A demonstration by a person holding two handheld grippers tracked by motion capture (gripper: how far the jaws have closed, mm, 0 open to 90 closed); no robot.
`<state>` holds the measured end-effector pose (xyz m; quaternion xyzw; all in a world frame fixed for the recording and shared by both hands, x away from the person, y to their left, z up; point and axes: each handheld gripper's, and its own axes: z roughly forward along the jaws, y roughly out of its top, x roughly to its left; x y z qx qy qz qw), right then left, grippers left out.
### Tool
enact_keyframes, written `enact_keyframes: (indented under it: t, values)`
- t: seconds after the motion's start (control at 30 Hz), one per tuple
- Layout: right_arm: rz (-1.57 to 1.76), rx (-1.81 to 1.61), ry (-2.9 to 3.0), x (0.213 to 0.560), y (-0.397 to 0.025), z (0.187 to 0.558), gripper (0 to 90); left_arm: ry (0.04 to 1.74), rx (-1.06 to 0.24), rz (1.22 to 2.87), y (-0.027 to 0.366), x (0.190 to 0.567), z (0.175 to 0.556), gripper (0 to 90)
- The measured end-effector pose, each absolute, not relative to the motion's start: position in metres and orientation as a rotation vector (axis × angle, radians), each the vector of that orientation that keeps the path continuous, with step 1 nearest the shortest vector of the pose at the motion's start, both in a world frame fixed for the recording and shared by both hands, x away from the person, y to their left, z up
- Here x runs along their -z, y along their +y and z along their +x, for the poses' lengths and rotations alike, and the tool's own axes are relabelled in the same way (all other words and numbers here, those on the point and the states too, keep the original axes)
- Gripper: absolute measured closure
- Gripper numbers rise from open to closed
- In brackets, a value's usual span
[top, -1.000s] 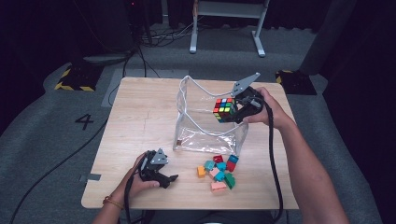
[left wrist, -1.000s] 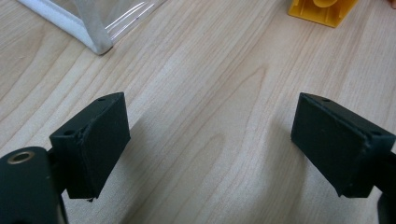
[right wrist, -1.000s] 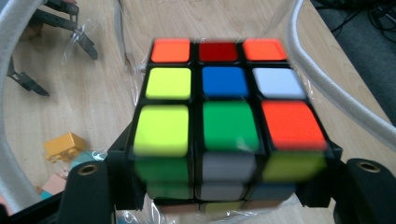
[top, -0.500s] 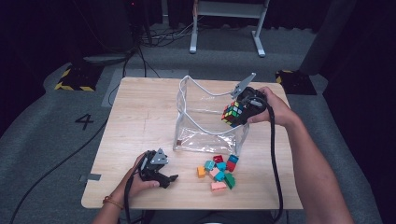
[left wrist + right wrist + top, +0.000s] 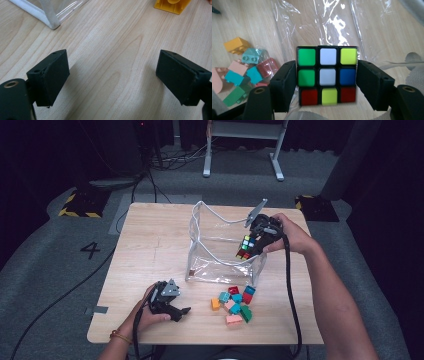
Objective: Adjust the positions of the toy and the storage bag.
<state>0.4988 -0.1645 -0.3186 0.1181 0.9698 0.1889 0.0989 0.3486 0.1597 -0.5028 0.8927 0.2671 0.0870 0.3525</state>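
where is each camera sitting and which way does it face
High view: fixed above the person's side, looking forward and down on the table; both forearms enter from the bottom, left gripper and right gripper.
Left gripper view: rides the left gripper, looking down past its open jaws at bare wood, the clear bag corner and a yellow block.
Right gripper view: rides the right gripper, looking along jaws clamped on the puzzle cube over the bag.
Shared: the cube, bag and blocks appear in the high and right gripper views.
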Motion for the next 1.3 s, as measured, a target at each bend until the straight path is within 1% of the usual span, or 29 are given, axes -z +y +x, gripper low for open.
enact_keyframes:
  t: [0.17,0.33,0.4,0.43,0.8,0.93,1.1,1.3]
  values:
    - [0.381,-0.661,2.840,0.314,-0.173,0.496,34.0,0.694,-0.225,2.306,0.160,0.503,0.348,11.6]
    - [0.437,-0.835,2.739,0.304,-0.191,0.480,29.2,0.691,-0.226,2.309,0.160,0.503,0.349,11.7]
    - [0.428,-0.860,2.712,0.302,-0.195,0.477,28.8,0.692,-0.226,2.309,0.160,0.503,0.348,11.7]
    - [0.446,-0.942,2.661,0.299,-0.203,0.471,27.9,0.695,-0.224,2.308,0.160,0.503,0.348,11.7]
    - [0.504,-1.226,2.386,0.281,-0.244,0.428,29.6,0.707,-0.235,2.306,0.161,0.503,0.347,11.7]
    - [0.521,-1.226,2.353,0.284,-0.255,0.417,30.2,0.720,-0.232,2.301,0.163,0.503,0.347,11.7]
    - [0.529,-1.254,2.325,0.299,-0.275,0.395,31.2,0.733,-0.278,2.298,0.166,0.503,0.344,10.8]
    - [0.577,-1.285,2.306,0.318,-0.292,0.378,31.3,0.779,-0.244,2.287,0.169,0.503,0.346,9.6]
